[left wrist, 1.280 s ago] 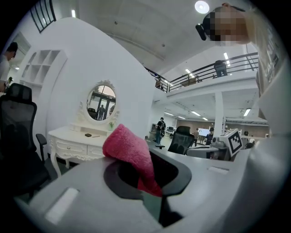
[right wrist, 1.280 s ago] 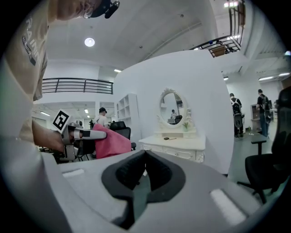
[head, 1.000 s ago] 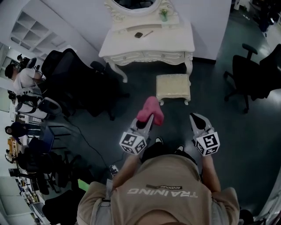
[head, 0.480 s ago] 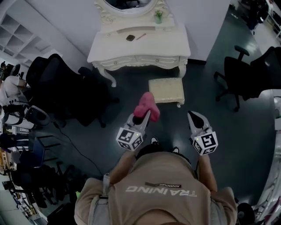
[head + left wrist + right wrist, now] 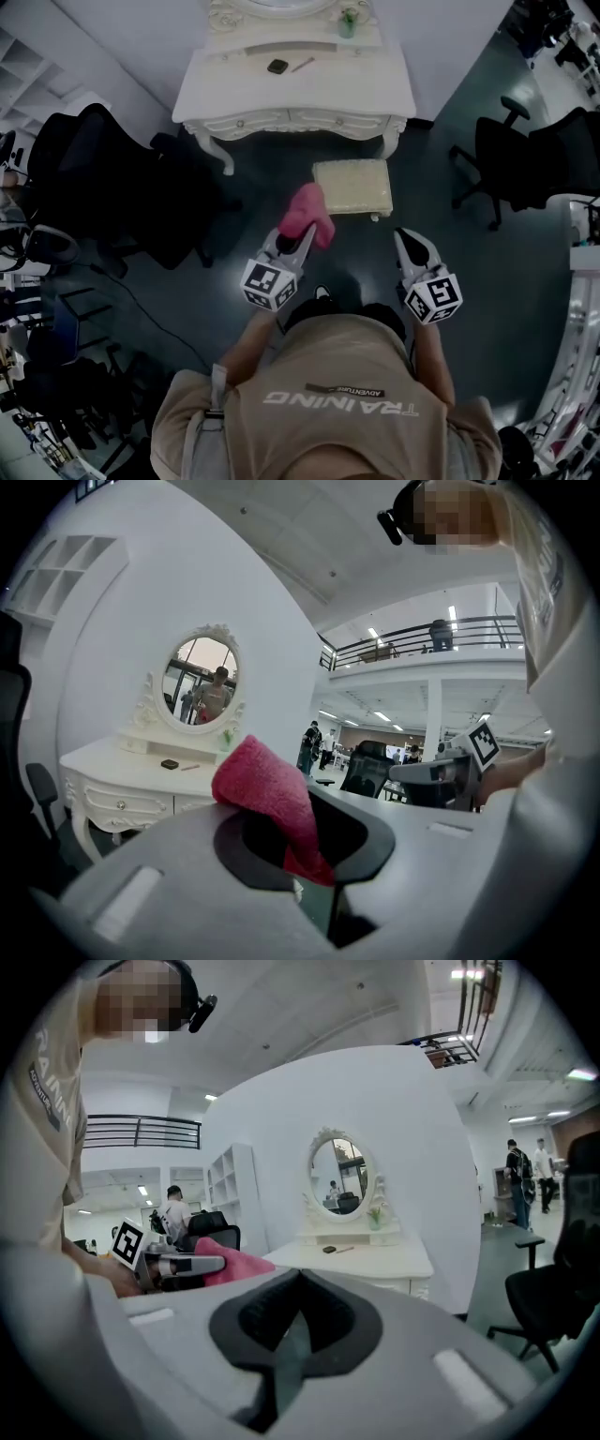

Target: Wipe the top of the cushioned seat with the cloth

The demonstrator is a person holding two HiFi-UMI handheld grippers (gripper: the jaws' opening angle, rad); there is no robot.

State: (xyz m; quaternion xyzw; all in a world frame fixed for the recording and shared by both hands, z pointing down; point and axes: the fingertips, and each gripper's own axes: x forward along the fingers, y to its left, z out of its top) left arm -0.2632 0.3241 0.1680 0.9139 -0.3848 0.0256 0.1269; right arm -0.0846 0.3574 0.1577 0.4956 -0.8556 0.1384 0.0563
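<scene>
Head view, pink cloth (image 5: pixel 307 211) clamped in left gripper (image 5: pixel 298 234), seen beside cushioned seat (image 5: pixel 352 186) near-left corner, right gripper (image 5: pixel 410 242) jaws pressed together, nothing gripped.

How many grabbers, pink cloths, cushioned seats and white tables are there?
grippers: 2, the left gripper and the right gripper
pink cloth: 1
cushioned seat: 1
white dressing table: 1
total: 5

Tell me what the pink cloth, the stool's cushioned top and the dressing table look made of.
Pink crumpled cloth: soft napped fabric, likely microfibre or terry; it folds limply and looks fuzzy, matt.
Cream cushioned seat top: padded textile upholstery, apparently; faint patterned surface, no shine.
White carved dressing table: probably painted wood, smooth satin finish, scrolled legs.
</scene>
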